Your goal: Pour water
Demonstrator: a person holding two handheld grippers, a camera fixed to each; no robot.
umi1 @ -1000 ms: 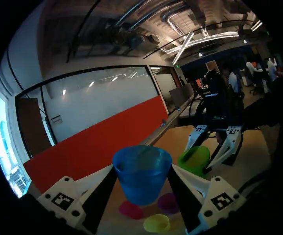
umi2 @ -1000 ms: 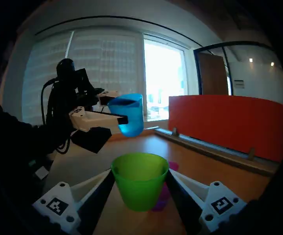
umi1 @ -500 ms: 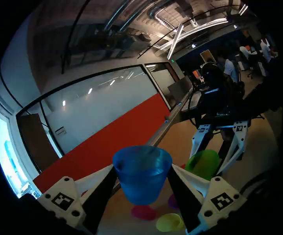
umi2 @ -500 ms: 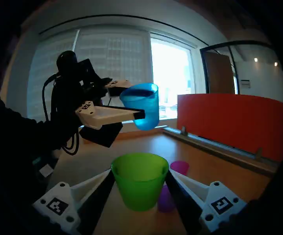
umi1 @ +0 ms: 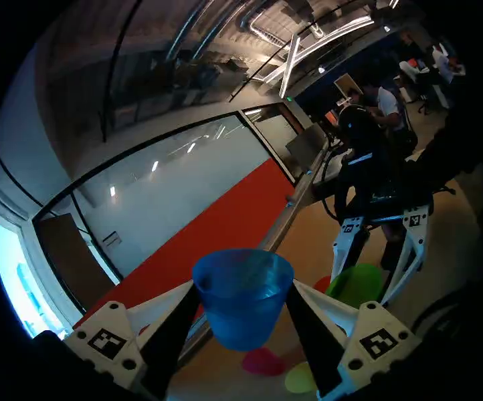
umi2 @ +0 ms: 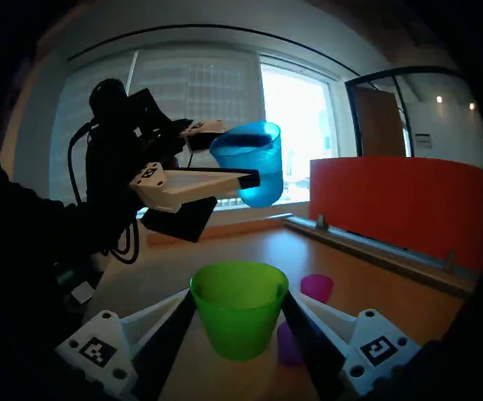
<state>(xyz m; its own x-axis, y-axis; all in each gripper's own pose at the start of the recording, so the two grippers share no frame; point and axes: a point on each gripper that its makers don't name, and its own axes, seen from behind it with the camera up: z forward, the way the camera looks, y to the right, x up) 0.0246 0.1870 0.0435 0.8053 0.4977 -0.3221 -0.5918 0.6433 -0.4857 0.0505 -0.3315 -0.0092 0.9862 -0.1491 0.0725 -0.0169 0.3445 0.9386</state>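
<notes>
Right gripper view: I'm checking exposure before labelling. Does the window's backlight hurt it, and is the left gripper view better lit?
Right gripper view: the window is blown out white, the person's arm is nearly black, yet the blue cup glows and the green cup reads cleanly. Left gripper view: dimmer overall, ceiling light strips glare, fisheye bows the orange panel.

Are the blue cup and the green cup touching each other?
Apart. The right gripper view shows the blue cup well above the green cup, table visible between.
</notes>
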